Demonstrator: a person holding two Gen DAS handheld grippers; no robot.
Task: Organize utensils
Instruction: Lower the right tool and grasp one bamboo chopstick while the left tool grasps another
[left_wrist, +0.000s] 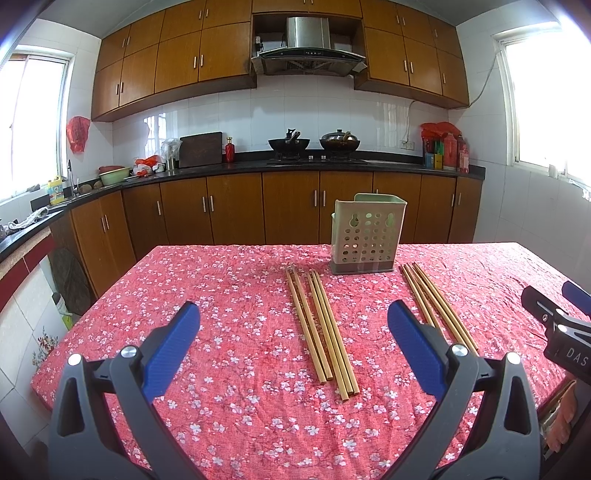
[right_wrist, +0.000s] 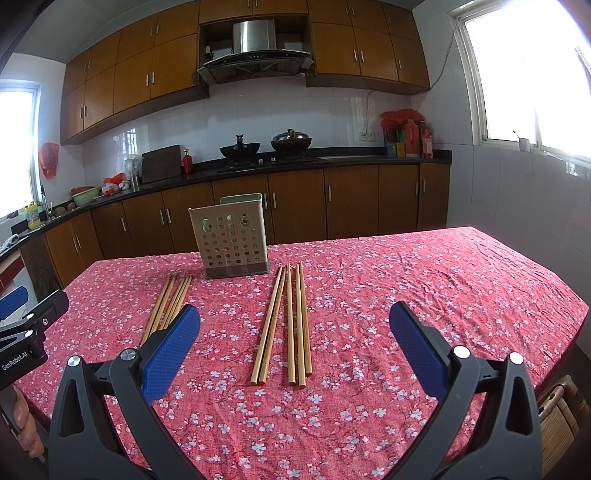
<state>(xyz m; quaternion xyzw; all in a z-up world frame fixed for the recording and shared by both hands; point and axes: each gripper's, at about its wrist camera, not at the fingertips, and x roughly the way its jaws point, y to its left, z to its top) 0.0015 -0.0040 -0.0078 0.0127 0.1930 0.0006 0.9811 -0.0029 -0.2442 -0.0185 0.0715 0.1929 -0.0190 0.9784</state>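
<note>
A pale green perforated utensil holder (left_wrist: 367, 234) stands upright at the far middle of the red floral table (left_wrist: 229, 302). Two groups of wooden chopsticks lie flat in front of it. The left group (left_wrist: 321, 328) lies ahead of my left gripper (left_wrist: 293, 321), which is open and empty above the table. The right group (left_wrist: 437, 304) is partly hidden by my left gripper's right finger. In the right wrist view the holder (right_wrist: 229, 236) stands far left of centre, the right group (right_wrist: 286, 321) lies ahead of my open, empty right gripper (right_wrist: 295, 321), and the left group (right_wrist: 168, 302) lies at the left.
The right gripper's body (left_wrist: 557, 325) shows at the right edge of the left view, the left gripper's body (right_wrist: 26, 332) at the left edge of the right view. Kitchen counter with woks (left_wrist: 314, 144) and cabinets lies beyond the table. A wicker stool (right_wrist: 561, 413) stands at the table's right.
</note>
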